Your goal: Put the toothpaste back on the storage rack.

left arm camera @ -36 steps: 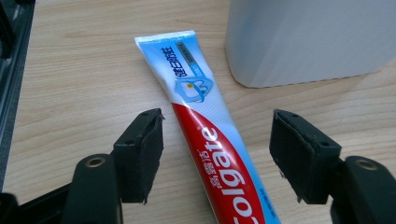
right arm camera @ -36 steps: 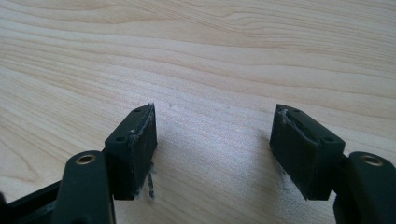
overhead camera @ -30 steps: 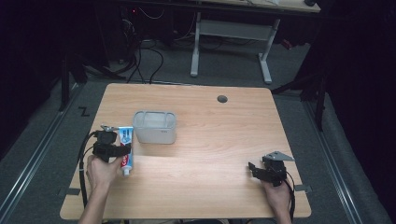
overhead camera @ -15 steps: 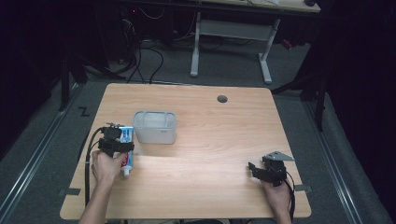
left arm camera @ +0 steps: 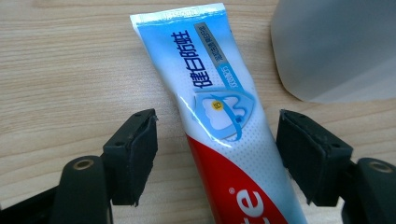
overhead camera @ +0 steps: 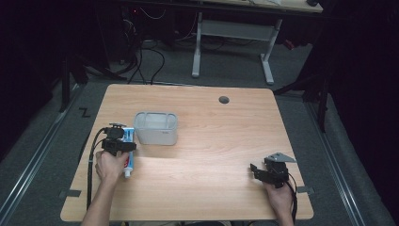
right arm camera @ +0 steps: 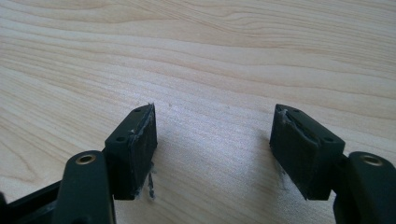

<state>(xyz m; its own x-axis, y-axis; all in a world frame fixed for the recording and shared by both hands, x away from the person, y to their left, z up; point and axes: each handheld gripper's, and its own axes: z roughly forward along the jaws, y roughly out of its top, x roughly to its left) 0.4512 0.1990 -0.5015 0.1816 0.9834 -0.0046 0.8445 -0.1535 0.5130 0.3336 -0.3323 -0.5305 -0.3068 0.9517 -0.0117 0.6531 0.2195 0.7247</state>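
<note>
A blue, white and red toothpaste tube lies flat on the wooden table, just left of a translucent plastic box. My left gripper is low over the tube, open, one jaw on each side of it and neither pad touching. In the left gripper view the box's rounded corner shows at the upper right. My right gripper rests near the table's front right, open, with bare wood between its pads.
A round cable hole sits near the table's far edge. Beyond it stands a white desk frame with cables on the dark floor. Bare wood spans the middle between the two grippers.
My left gripper has moved right and forward over the toothpaste tube, so that its jaws now straddle it. The right gripper has stayed where it was.
</note>
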